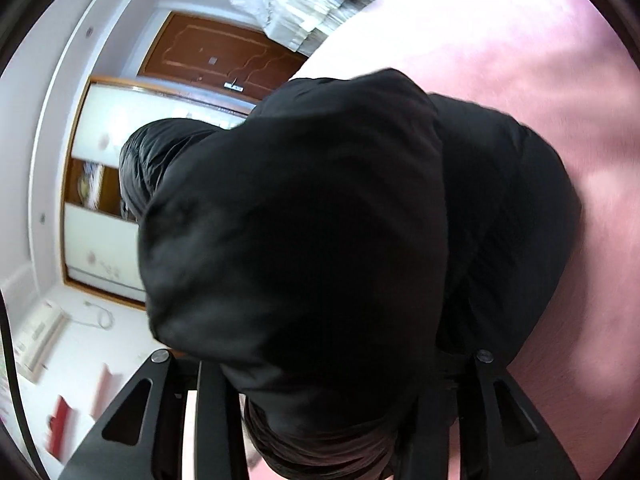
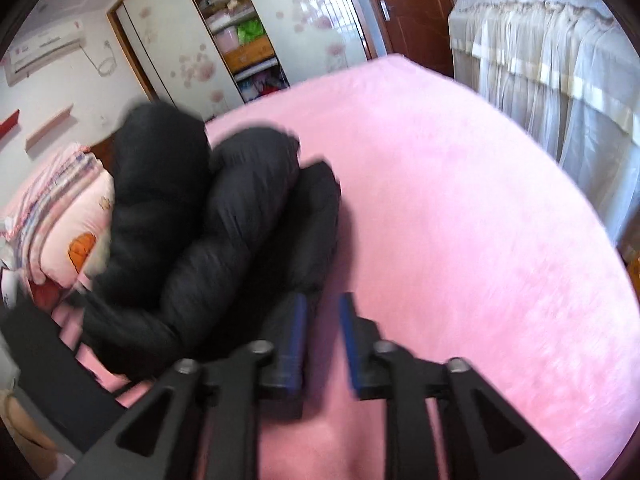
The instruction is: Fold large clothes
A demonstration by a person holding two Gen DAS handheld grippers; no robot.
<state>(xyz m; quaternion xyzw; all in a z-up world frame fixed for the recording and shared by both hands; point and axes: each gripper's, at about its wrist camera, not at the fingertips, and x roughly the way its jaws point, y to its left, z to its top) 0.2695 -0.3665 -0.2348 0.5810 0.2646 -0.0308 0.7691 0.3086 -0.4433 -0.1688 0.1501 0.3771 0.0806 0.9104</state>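
The left gripper (image 1: pixel 320 420) pinched the black puffer jacket (image 1: pixel 304 220), lifting it above the pink bed (image 1: pixel 540 80). The right gripper (image 2: pixel 322 344), spread and empty, hovered just beside the jacket.

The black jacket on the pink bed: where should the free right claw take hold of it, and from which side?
Probably grip the black jacket at its nearest puffy roll. Its edge lies free on the pink bed, so come low from the right claw side; the left claw seems to clamp the other end.

We see a home bedroom, pink bed cover (image 2: pixel 460 200), patterned pillow (image 2: pixel 80 216), floral sliding wardrobe (image 2: pixel 192 52), wall air conditioner (image 2: pixel 44 48), brown door (image 2: pixel 404 4)
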